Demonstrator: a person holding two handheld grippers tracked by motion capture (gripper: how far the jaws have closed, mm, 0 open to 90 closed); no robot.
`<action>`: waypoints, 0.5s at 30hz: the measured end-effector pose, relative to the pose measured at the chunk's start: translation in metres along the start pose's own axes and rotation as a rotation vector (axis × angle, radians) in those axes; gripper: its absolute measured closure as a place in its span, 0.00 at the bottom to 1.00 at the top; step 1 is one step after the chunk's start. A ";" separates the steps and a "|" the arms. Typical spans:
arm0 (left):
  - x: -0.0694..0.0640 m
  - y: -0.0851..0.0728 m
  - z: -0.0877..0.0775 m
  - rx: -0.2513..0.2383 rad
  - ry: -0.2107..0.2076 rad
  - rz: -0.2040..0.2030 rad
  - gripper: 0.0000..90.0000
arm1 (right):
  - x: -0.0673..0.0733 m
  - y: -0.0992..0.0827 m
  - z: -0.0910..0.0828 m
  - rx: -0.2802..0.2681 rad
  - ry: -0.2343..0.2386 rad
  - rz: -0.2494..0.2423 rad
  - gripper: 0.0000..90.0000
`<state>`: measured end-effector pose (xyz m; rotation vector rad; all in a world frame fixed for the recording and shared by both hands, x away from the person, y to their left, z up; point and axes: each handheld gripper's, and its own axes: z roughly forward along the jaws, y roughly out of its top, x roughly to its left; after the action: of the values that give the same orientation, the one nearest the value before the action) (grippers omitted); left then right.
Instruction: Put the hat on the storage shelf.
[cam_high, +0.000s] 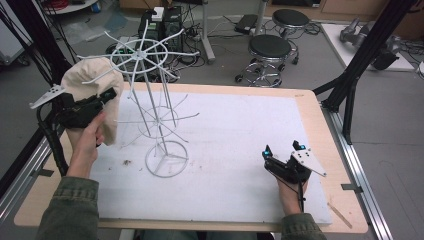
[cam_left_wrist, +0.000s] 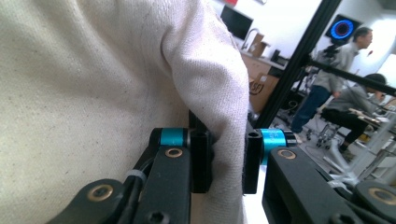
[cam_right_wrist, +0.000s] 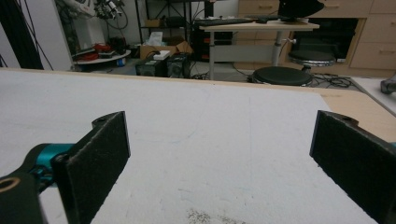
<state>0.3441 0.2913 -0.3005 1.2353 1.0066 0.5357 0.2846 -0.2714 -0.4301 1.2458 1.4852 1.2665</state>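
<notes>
Two grippers | left gripper (cam_left_wrist: 225, 161) pinches cream hat (cam_left_wrist: 93, 84), crown hidden | right gripper (cam_right_wrist: 219, 154) wide, empty

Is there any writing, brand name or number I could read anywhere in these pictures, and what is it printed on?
No text can be read with certainty.
Cardboard box behind the cream cloth, left gripper view: dark printed marks, too blurred to read.
Blue ring-shaped light on the far wall: a glowing sign, no letters legible.
Cardboard boxes on the floor, right gripper view: too small to read.
The white wire rack and the white table mat carry no writing.
</notes>
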 end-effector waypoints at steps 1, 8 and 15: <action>-0.002 0.002 -0.002 -0.004 -0.002 0.015 0.88 | 0.000 0.000 0.000 0.000 0.002 -0.003 0.04; -0.011 0.015 -0.019 -0.065 -0.091 0.002 0.88 | 0.000 0.000 0.000 -0.002 0.004 0.001 0.04; -0.024 0.025 -0.031 -0.098 -0.155 0.027 0.88 | 0.001 0.000 -0.001 -0.005 0.008 0.002 0.04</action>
<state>0.3103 0.2954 -0.2686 1.1855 0.8245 0.4966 0.2837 -0.2709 -0.4298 1.2404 1.4863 1.2773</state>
